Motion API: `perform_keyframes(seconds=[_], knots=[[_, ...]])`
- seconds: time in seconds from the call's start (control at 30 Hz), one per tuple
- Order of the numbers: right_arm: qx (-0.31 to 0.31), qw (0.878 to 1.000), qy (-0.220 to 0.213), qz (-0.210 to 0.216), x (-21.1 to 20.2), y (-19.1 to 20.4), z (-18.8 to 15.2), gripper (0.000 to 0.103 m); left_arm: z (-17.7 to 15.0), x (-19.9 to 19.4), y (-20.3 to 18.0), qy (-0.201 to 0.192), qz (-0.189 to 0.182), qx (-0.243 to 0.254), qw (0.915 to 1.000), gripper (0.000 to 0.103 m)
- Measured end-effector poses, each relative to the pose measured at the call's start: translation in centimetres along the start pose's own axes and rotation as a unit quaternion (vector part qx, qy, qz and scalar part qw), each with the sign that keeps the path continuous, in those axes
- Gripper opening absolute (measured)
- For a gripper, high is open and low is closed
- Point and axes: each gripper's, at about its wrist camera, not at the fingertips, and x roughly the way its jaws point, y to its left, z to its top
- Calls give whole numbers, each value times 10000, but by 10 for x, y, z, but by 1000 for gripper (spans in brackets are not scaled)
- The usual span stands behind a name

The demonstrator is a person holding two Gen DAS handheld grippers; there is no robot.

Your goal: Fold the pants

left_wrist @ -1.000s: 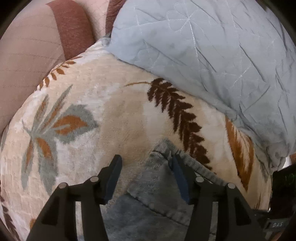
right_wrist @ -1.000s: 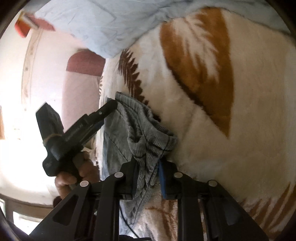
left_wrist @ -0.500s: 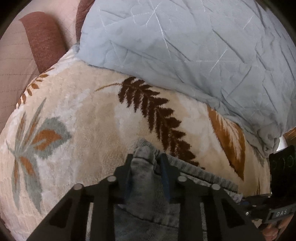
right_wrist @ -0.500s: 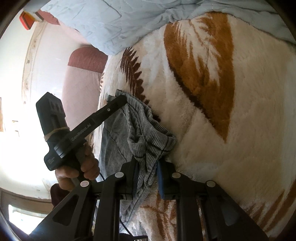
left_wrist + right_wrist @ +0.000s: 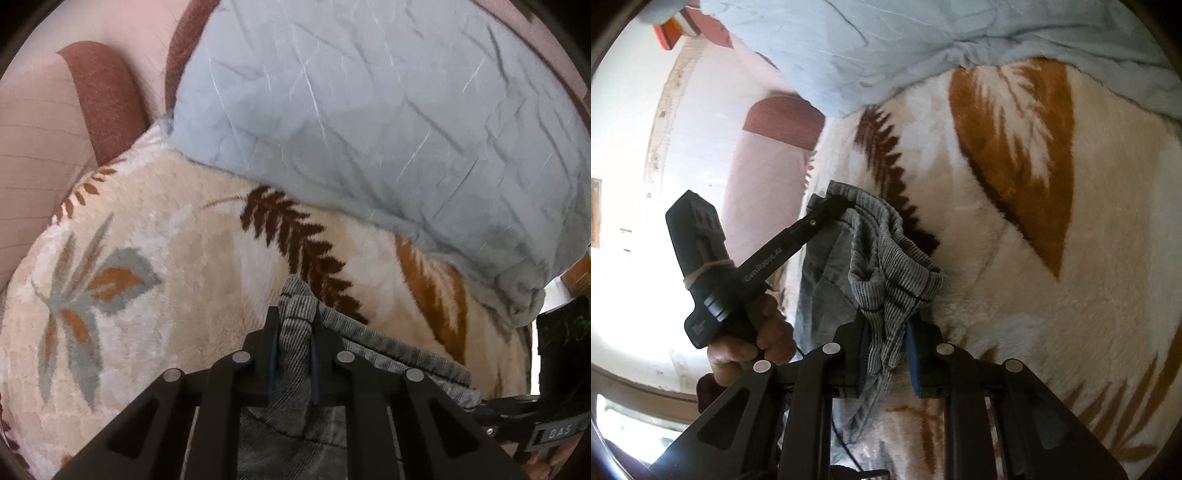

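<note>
Since the earlier frames, left gripper [image 5: 293,347] has gone from wide open astride the waistband to nearly closed on it; right gripper's grip unchanged.

Left wrist view:
- Pants [image 5: 295,332]: grey, ribbed waistband, bunched corner pinched between the narrow-set fingers; waistband runs off to the right.
- Blanket [image 5: 177,266]: cream plush, leaf pattern; covers the bed; bare stretch left of and beyond the pants.
- Quilt [image 5: 388,122]: pale blue, crumpled; bounds the far side and right.
- Headboard [image 5: 99,99]: reddish-brown, padded; upper left, past the blanket edge.
- Right gripper: black body only at the right rim.

Right wrist view:
- Right gripper [image 5: 886,343]: fingers close together, clamped on a hanging fold of waistband [image 5: 897,273].
- Left gripper [image 5: 834,205]: tip clamped on the far waistband corner, held in a hand [image 5: 753,339].
- Pants span the two grippers, lifted at the waistband.
- Blanket [image 5: 1071,295]: broad bare stretch to the right.
- Quilt [image 5: 886,48]: across the top.
</note>
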Motion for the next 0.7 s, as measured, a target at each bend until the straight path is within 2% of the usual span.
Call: perform_keyframes(seconds=[0.23, 0.4, 0.5, 0.7], knots=[[-308, 9990, -193, 245, -8, 25, -9, 16, 4, -48, 10, -490, -61, -153, 9987, 15], [-643, 9966, -200, 470, -11, 47, -22, 16, -8, -88, 23, -780, 42, -294, 9965, 15], [-817, 9944, -69, 665, -6, 62, -34, 16, -21, -108, 32, -859, 159, -372, 9955, 15], [-1181, 9878, 422, 919, 17, 92, -71, 16, -69, -133, 60, -852, 475, -672, 9930, 15]])
